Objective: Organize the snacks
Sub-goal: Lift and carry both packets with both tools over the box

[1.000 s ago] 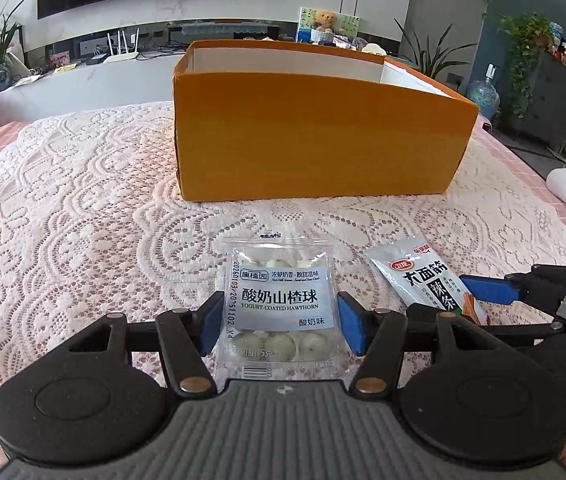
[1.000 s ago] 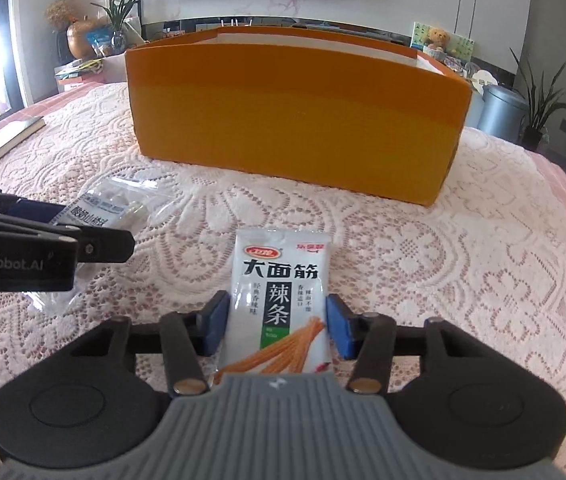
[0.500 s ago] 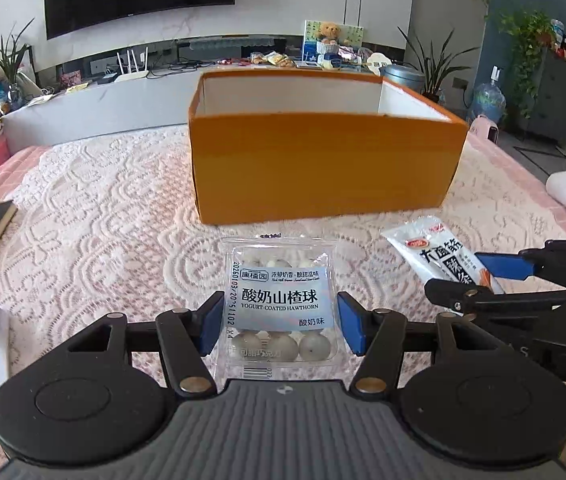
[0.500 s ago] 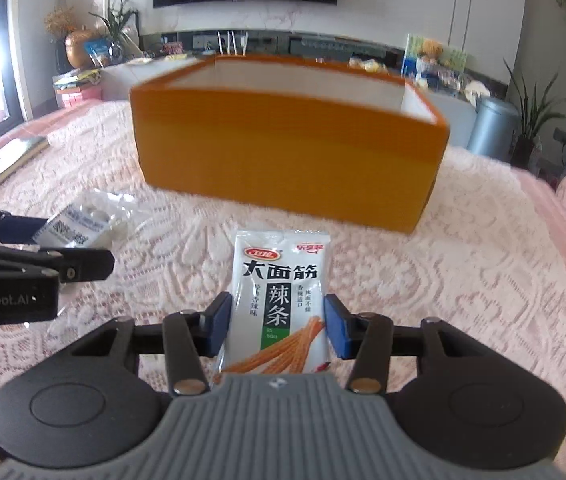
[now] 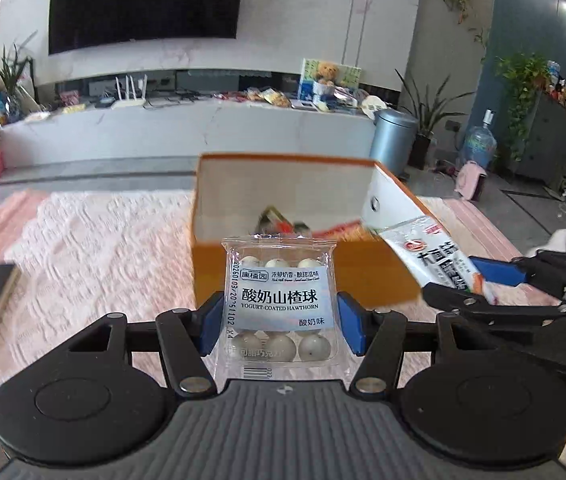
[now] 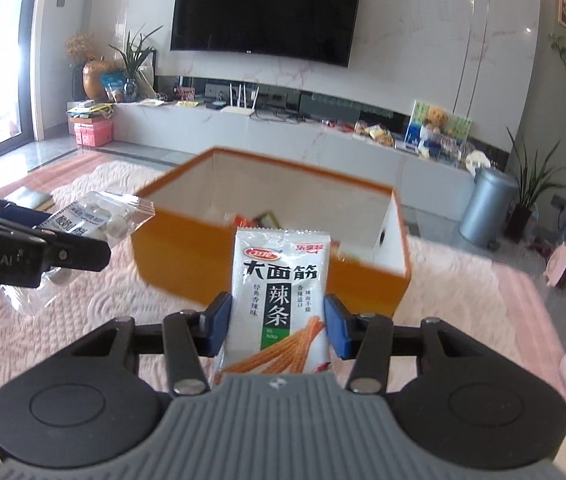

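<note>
— What is the left gripper doing?

— It is clamping a clear packet of yogurt-coated hawthorn balls between its blue pads, one pad pressing on each side edge. The packet is standing upright, in the air on the near side of the orange box, its top edge overlapping the box's near wall in the left wrist view.

— And the right gripper?

— It is gripping a white spicy-strip packet the same way, with its jaws set narrower, since this packet is slimmer. It too is being held upright, off the cloth and just short of the box's near wall.

— Where is the orange box itself?

— It is sitting on the pink lace tablecloth, open at the top, white inside. Some colourful wrappers are lying on its floor, too blurred to identify.

— Are the two grippers showing up in each other's cameras?

— Yes. The right gripper with its packet is reaching in toward the box's right corner in the left wrist view, and the left gripper with the hawthorn balls is sitting near the box's left corner in the right wrist view.

— Anything beyond the box?

— A long white cabinet under a wall-mounted television, and a grey bin off to the box's right.
</note>
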A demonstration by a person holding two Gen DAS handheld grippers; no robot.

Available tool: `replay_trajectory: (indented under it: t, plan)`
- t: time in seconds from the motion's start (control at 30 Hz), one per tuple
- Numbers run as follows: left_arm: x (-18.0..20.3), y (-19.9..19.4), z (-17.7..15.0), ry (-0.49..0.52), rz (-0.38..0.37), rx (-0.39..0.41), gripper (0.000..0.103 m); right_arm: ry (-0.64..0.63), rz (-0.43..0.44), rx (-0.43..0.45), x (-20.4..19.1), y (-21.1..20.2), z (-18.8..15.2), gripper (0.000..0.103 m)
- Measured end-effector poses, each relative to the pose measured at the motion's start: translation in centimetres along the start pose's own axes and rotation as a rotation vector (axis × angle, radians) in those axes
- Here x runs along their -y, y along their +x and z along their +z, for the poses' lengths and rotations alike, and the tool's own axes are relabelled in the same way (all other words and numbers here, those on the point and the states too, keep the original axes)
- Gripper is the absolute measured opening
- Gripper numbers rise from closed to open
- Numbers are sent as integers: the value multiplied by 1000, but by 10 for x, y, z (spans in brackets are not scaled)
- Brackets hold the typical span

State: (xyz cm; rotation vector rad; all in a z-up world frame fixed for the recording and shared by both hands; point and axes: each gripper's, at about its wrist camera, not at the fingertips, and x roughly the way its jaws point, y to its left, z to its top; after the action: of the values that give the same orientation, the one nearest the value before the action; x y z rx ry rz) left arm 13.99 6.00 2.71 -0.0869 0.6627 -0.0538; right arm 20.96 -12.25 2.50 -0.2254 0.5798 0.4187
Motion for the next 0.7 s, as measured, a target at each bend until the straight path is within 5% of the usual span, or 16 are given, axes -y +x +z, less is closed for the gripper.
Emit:
replay_trajectory:
  t: [0.7]
  plan:
    - [-7, 64, 78, 26, 34, 4, 67, -17, 16, -62, 32, 85, 120, 48]
